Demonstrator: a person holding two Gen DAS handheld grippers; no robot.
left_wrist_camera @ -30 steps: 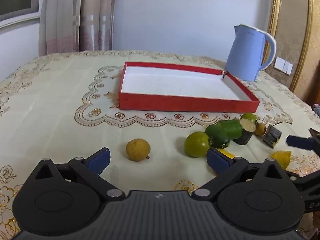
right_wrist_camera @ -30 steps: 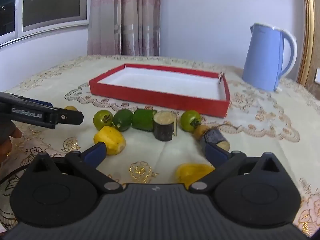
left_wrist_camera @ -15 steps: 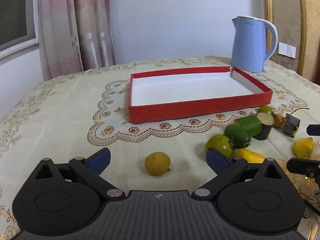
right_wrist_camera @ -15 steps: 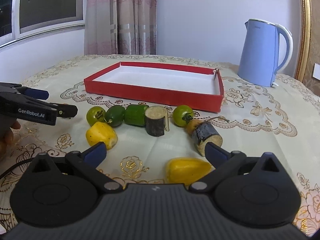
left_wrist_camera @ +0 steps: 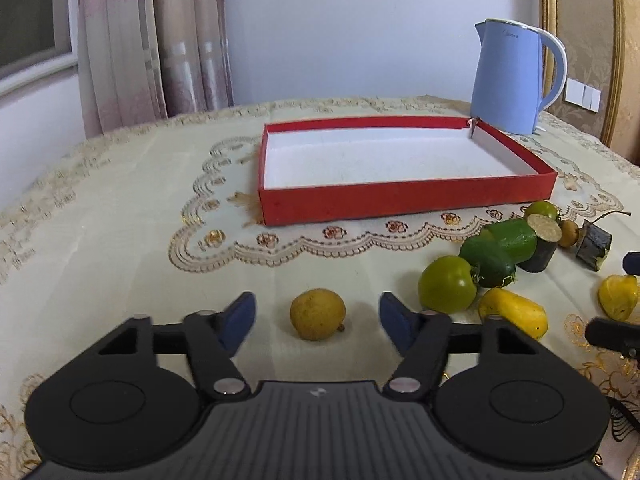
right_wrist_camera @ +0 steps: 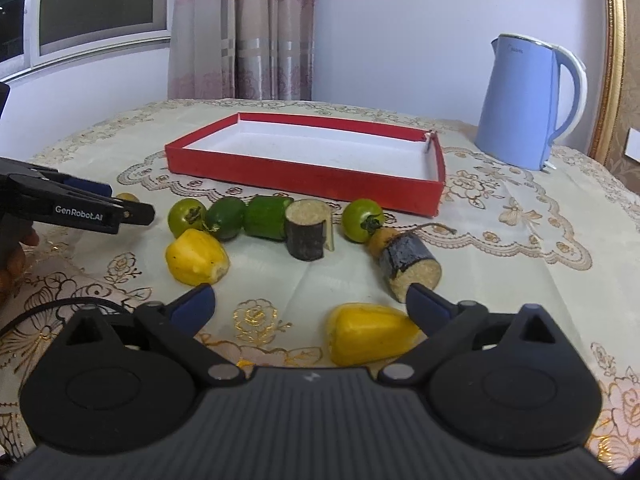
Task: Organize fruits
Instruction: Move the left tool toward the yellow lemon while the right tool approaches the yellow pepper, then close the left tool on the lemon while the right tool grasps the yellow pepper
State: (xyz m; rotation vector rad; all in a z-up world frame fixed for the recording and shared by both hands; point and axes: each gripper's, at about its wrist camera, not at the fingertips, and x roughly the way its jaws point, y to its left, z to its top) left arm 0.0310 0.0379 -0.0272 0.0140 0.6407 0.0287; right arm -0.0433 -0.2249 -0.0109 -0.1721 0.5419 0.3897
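Yellow-brown round fruit lies on the tablecloth between the closing left gripper pads, untouched. Probably light, firm, prone to rolling: grip across its middle. Right gripper closes slightly, empty, beside a yellow fruit.

A home dining room is suggested. A table is seen draped in an embroidered cream tablecloth, with a blue electric kettle standing at its far edge. Pink patterned curtains are hung beside a window, and a gilt frame is glimpsed against plain white walls.
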